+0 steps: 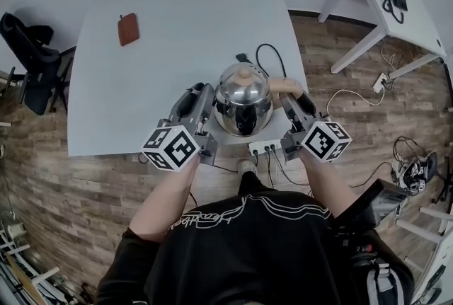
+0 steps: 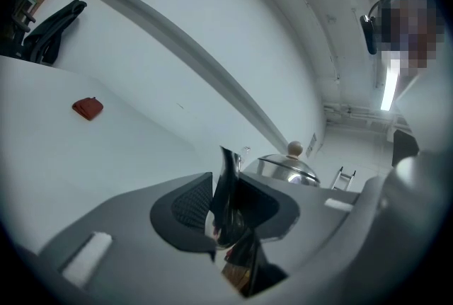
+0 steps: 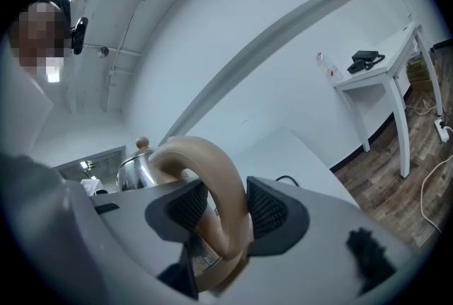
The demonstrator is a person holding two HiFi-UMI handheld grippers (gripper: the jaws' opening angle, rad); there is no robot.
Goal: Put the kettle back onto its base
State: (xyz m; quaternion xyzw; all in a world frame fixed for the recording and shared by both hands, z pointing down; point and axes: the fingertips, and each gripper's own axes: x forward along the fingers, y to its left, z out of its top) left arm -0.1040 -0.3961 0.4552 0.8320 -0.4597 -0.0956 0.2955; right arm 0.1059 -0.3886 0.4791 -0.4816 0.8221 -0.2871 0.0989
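Hanging between the two grippers, the steel kettle (image 1: 243, 102) is held over the near edge of the white table (image 1: 177, 13), its knobbed lid uppermost. On the kettle's left side, the left gripper (image 1: 207, 91) is closed on the narrow steel spout (image 2: 228, 190), which is pressed between the ribbed pads. On the kettle's right side, the right gripper (image 1: 288, 97) is clamped on the tan, looped handle (image 3: 216, 183); the jaws are set wide, with a pad against each side of the loop. Both grippers are pointed roughly level, away from the person. Whether the kettle is touching anything below cannot be told, and its base cannot be made out beneath it. Just beyond the kettle, a black cord (image 1: 267, 56) is curled on the tabletop. Far beyond the kettle and to its left, a small brown wallet (image 1: 128, 29) is laid flat. Just nearer than the kettle, a white power strip (image 1: 265, 148) is seen at the table's edge.
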